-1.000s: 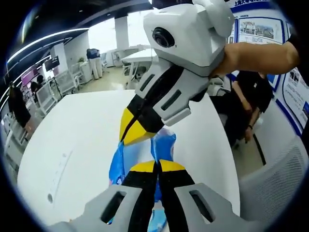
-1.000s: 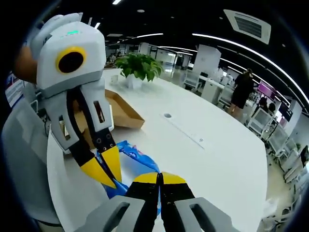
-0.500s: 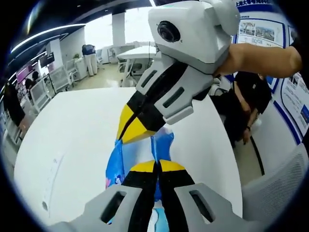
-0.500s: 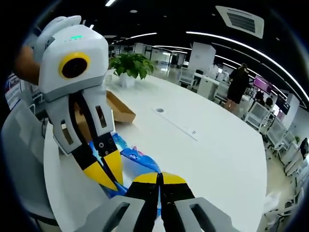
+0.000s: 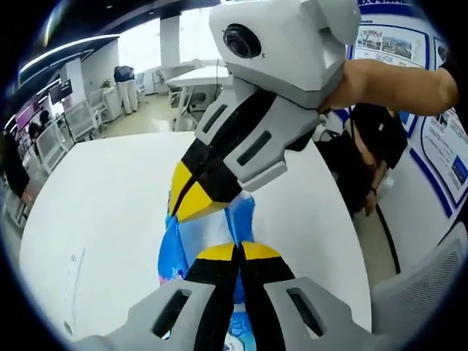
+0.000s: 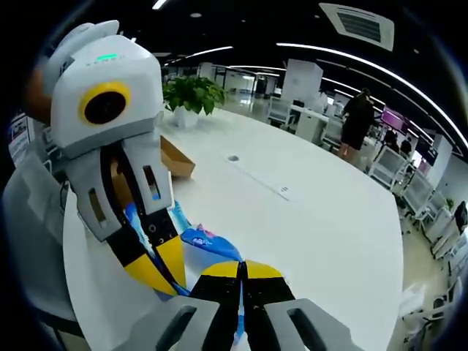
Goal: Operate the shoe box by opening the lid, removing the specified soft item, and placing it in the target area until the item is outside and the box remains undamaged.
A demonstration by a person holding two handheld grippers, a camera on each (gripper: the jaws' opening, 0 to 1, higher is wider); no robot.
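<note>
A soft blue printed packet (image 5: pixel 238 219) hangs above the white table (image 5: pixel 102 197), held between both grippers. My left gripper (image 5: pixel 238 252) is shut on its near edge. From the upper right, my right gripper (image 5: pixel 191 202) comes in with its yellow tips closed on the packet's far edge. In the right gripper view the packet (image 6: pixel 210 244) runs from my right gripper (image 6: pixel 242 268) to the left gripper (image 6: pixel 162 269), both pinching it. The brown cardboard shoe box (image 6: pixel 180 163) lies on the table behind the left gripper, partly hidden by it.
A potted plant (image 6: pixel 191 92) stands at the table's far end, and a round cable hole (image 6: pixel 232 157) sits mid-table. A seated person (image 5: pixel 374 146) and a mesh chair (image 5: pixel 428 285) are beside the table edge. Desks, chairs and a standing person (image 6: pixel 355 121) fill the office behind.
Both grippers have kept their hold on the blue packet while both views drifted. In the right gripper view the shoe box now lies farther back and is more hidden behind the left gripper.
</note>
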